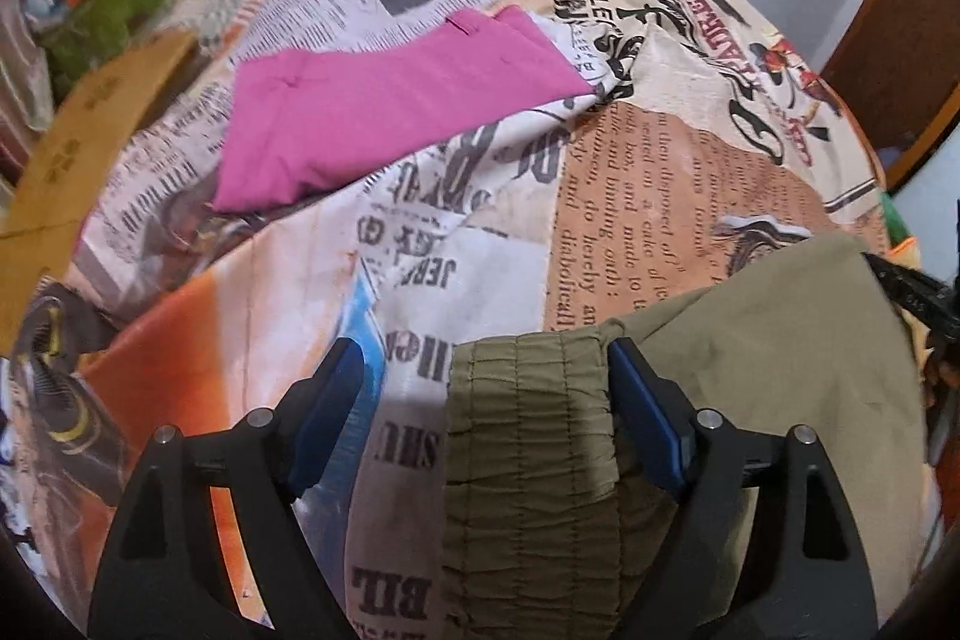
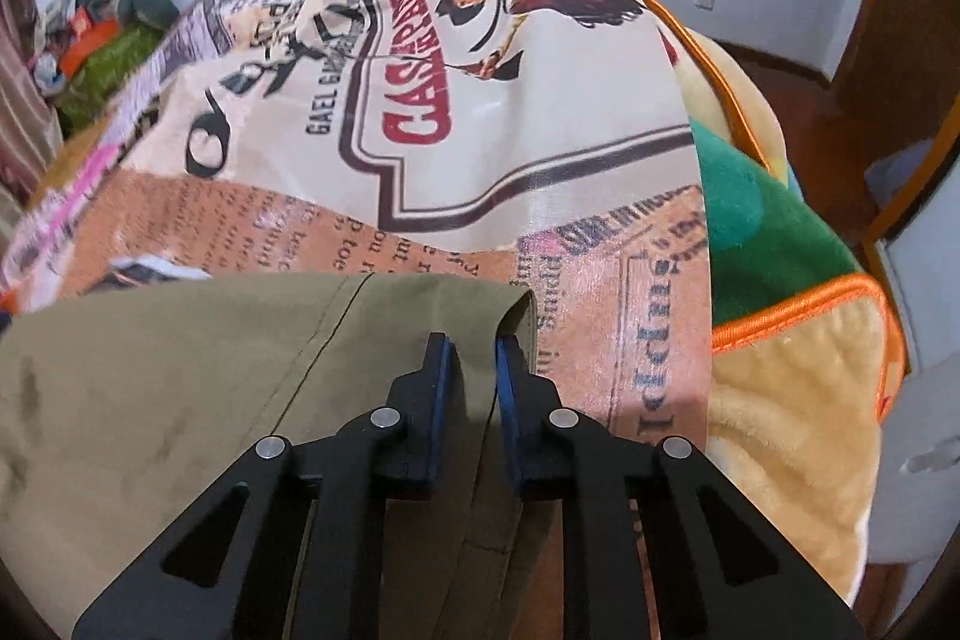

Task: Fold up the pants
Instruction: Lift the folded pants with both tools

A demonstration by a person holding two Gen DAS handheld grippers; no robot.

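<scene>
Olive-khaki pants [image 1: 750,370] lie on the newspaper-print bedspread [image 1: 600,196]. Left gripper [image 1: 486,388]: jaws wide, gathered elastic waistband [image 1: 528,460] between them, against the right pad, clear of the left. Right gripper [image 2: 474,370]: jaws narrow, pinching the hem end of the pants. Folded pink garment [image 1: 384,112] lies farther back, well apart.

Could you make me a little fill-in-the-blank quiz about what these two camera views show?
1. The right gripper is pinching the hem of the olive-green fabric pants, so it is ____.
2. The folded garment lying farther back on the newspaper-print bedspread is ____ in colour.
3. The left gripper straddles the pants' gathered ____.

Missing words: shut; pink; waistband
</scene>
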